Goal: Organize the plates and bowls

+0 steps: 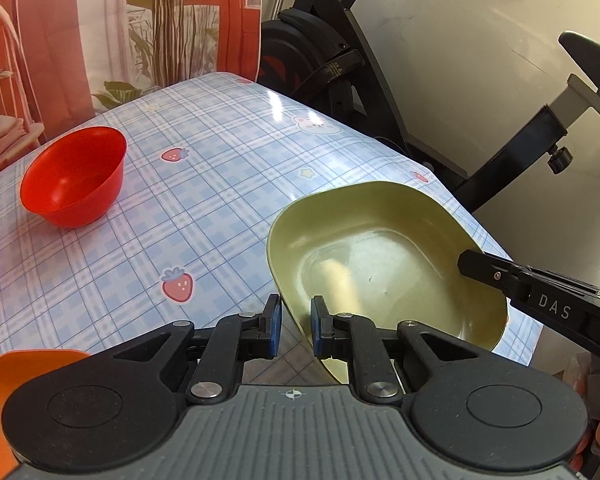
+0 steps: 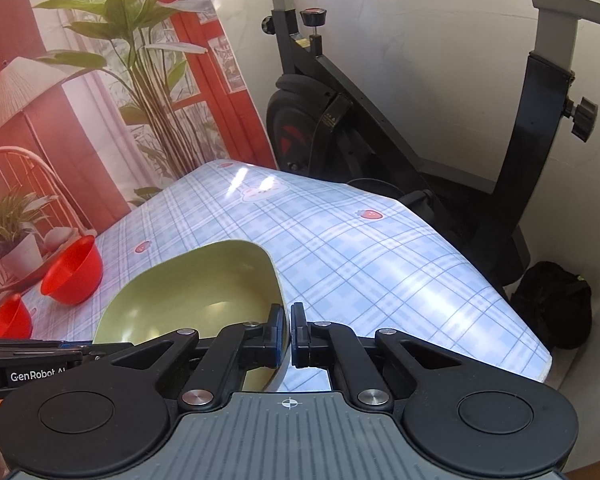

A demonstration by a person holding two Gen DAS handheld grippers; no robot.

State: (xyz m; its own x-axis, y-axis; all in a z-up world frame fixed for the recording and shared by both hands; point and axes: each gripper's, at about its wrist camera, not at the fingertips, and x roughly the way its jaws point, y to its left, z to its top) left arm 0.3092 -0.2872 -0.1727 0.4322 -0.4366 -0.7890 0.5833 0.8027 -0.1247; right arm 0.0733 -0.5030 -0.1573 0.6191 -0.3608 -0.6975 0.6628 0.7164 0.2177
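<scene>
Green plate (image 1: 384, 264), squarish w/ rounded corners, deep, glossy inside, sits tilted at near right edge of plaid strawberry tablecloth (image 1: 204, 184). My left gripper (image 1: 296, 330): jaws straddle plate's near rim, narrow gap, pads either side, can't tell if actually pinching. My right gripper (image 2: 287, 334): jaws nearly closed, clamped on plate's right rim. Red bowl (image 1: 74, 176) upright far left, well apart. Orange dish (image 1: 4, 392) at bottom left corner.

Left gripper (image 1: 296, 326) seemingly parted — right gripper (image 2: 287, 334) clamped.
</scene>
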